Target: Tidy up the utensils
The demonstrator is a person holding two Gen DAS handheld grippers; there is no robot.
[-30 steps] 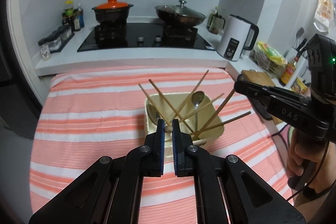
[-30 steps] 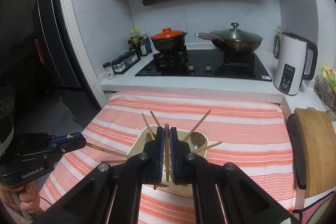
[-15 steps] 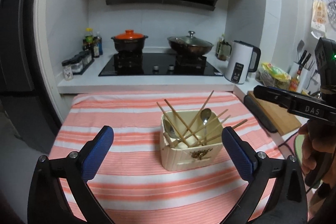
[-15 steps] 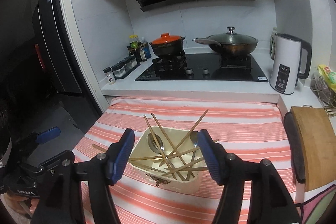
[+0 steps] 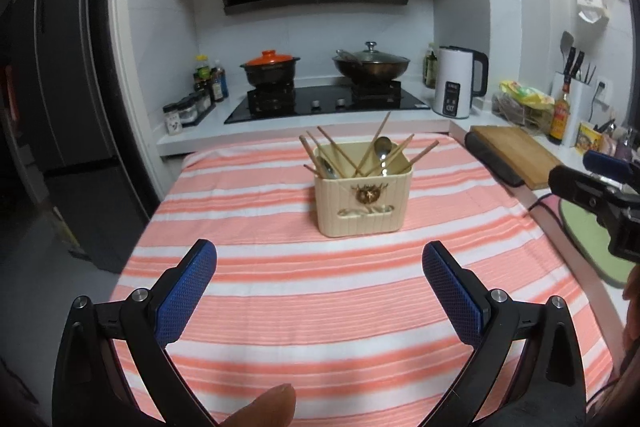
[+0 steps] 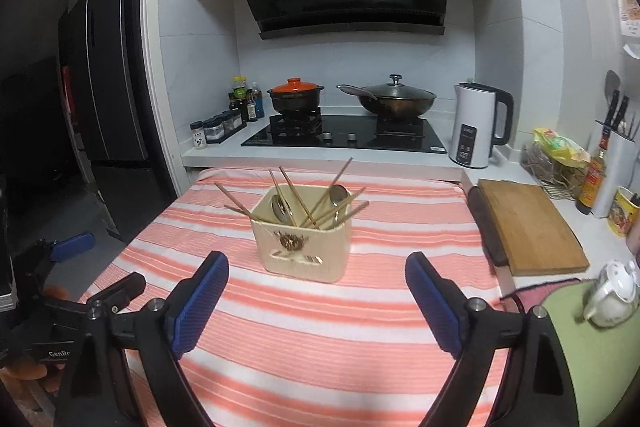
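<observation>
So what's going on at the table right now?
Nothing is being held. The left gripper is open and empty; the right gripper is opening, with nothing between its jaws. Both point at the cream holder on the striped cloth, with chopsticks and spoons standing inside.

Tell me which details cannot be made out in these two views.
- Utensil holder, both views: its wall hides the lower ends of the chopsticks and spoons.
- Teapot, right wrist view: blurred.
- Right tongs, left wrist view: cut off by the edge.
</observation>
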